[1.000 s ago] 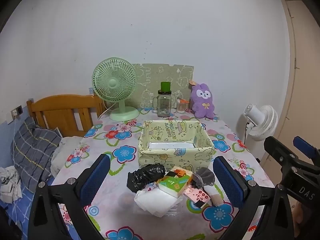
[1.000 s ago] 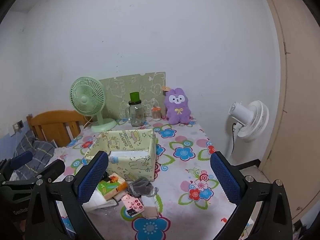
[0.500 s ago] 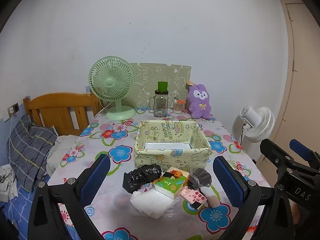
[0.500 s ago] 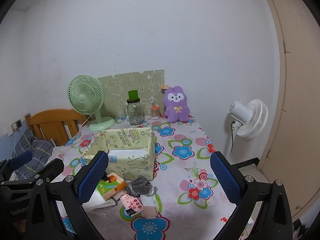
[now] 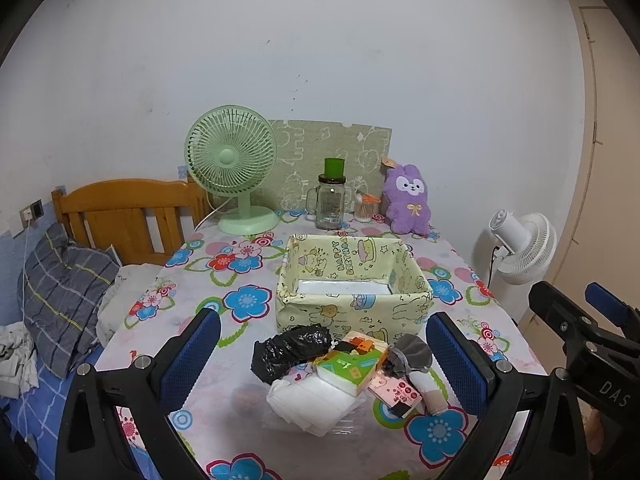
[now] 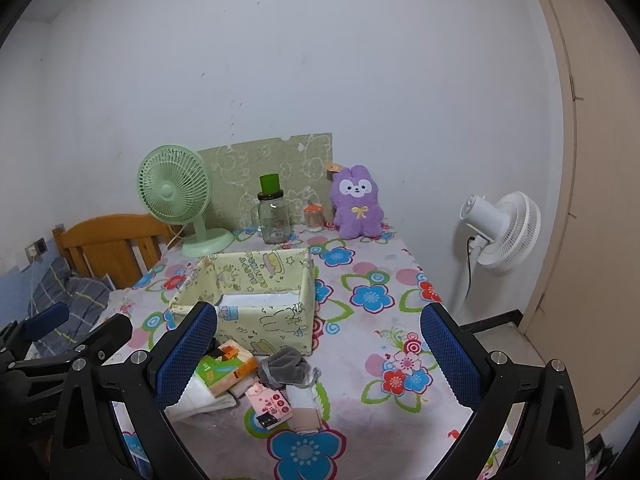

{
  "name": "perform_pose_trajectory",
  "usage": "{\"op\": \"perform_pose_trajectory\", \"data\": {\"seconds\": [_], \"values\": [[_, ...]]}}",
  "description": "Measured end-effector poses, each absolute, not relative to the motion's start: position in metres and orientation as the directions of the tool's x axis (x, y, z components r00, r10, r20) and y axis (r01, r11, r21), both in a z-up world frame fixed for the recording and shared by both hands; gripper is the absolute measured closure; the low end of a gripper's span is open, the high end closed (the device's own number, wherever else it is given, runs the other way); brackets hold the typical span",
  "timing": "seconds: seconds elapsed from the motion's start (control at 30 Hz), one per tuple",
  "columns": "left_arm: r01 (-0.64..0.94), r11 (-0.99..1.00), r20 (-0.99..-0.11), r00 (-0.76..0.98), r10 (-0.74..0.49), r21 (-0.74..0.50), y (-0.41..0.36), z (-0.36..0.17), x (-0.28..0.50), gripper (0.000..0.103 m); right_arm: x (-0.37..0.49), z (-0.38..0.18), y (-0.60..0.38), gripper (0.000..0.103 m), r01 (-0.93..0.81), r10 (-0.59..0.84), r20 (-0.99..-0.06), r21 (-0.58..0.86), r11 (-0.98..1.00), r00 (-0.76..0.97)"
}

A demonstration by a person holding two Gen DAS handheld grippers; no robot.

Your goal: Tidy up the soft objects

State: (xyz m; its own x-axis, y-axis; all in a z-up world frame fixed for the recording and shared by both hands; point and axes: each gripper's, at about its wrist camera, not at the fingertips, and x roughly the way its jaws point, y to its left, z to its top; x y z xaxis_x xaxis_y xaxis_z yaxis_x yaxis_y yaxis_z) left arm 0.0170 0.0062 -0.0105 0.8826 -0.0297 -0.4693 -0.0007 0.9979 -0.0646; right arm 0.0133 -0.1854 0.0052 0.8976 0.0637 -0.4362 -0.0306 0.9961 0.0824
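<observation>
A pile of small items lies on the flowered table in front of a pale yellow fabric box [image 5: 352, 312] [image 6: 256, 304]: a black plastic bag [image 5: 290, 350], a white folded cloth [image 5: 316, 400], a green tissue pack [image 5: 350, 364] [image 6: 224, 368], a grey pouch [image 5: 408, 354] [image 6: 284, 368] and a pink packet [image 5: 396, 392] [image 6: 270, 400]. My left gripper [image 5: 320, 364] is open, held above and short of the pile. My right gripper [image 6: 316, 356] is open, above the table to the pile's right. Both are empty.
At the back of the table stand a green fan [image 5: 234, 168], a glass jar with a green lid [image 5: 330, 200] and a purple plush rabbit [image 5: 408, 200] [image 6: 358, 202]. A wooden chair [image 5: 128, 216] and bedding are left; a white floor fan [image 6: 500, 232] is right.
Both grippers have drawn back and up slightly, so the table and box sit a little lower and farther in view. Nothing on the table has moved.
</observation>
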Motion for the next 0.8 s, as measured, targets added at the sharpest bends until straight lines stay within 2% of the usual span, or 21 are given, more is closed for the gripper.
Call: {"op": "perform_pose_trajectory", "data": {"seconds": [0.8], "values": [[-0.003, 0.999, -0.475, 0.88, -0.022, -0.052, 0.0003, -0.0105, 0.0209, 0.0, 0.0159, 0.005, -0.187, 0.001, -0.028, 0.07, -0.447, 0.1, 0.995, 0.892]]}}
